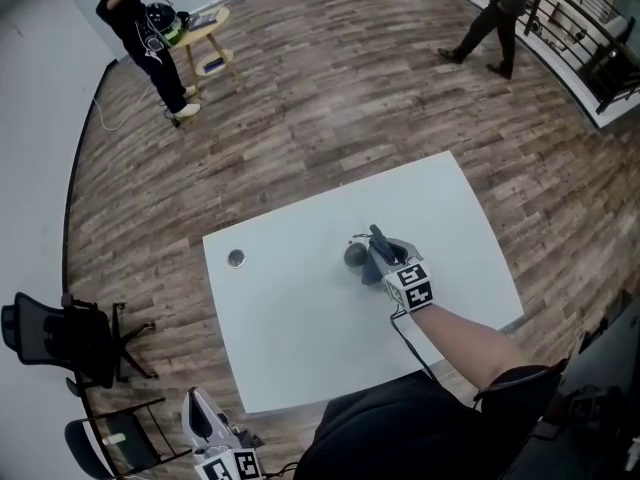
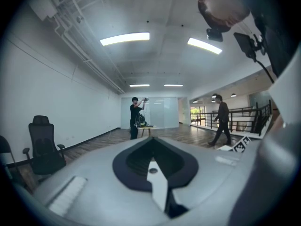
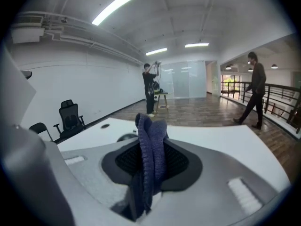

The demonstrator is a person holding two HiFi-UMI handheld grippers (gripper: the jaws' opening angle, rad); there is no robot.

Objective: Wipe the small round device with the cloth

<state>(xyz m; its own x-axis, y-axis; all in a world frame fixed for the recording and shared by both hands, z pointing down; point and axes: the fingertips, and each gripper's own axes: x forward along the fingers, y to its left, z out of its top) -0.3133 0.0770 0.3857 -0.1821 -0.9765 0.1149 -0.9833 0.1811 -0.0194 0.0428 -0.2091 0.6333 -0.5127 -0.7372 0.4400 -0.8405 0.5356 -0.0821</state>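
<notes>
A small dark round device rests near the middle of the white table. My right gripper is shut on a folded blue-grey cloth, and the cloth sits right beside the device on its right. In the right gripper view the cloth stands up between the jaws, and the device peeks out just left of it. My left gripper hangs below the table's near left corner, off the table. It holds nothing, and its jaws look shut in the left gripper view.
A small round metal disc is set in the table's left part. Black office chairs stand left of the table. One person stands at a small wooden table far back; another walks by a railing.
</notes>
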